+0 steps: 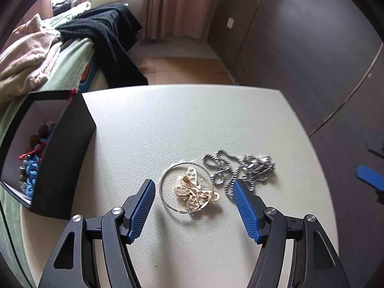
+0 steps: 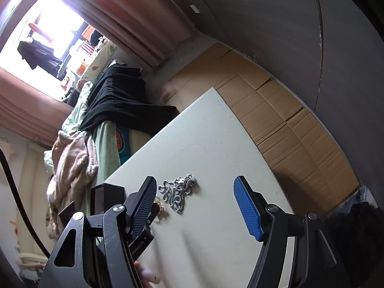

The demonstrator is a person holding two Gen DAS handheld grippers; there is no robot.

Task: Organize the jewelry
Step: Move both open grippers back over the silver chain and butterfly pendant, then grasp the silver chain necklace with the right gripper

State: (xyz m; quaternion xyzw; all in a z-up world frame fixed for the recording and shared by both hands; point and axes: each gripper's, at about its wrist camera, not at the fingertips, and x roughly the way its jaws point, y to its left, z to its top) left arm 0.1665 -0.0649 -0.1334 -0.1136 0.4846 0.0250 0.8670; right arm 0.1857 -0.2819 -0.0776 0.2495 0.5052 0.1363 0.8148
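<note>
Right now your left gripper (image 1: pixel 193 188) hangs with its fingers spread wide over the gold butterfly piece (image 1: pixel 195 193), which lies inside a thin silver hoop (image 1: pixel 163 180) on the white table (image 1: pixel 192 124). Just beside the hoop lies a tangled silver chain (image 1: pixel 237 168). A black box (image 1: pixel 60 158) on the table's left edge holds blue beads (image 1: pixel 30 175). Your right gripper (image 2: pixel 195 193) is likewise spread wide, holding nothing, near the chain.

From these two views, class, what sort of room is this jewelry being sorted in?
Most likely a bedroom: a bed heaped with clothes and a black blanket, pink curtains by a window, and a small white table beside the bed.
</note>
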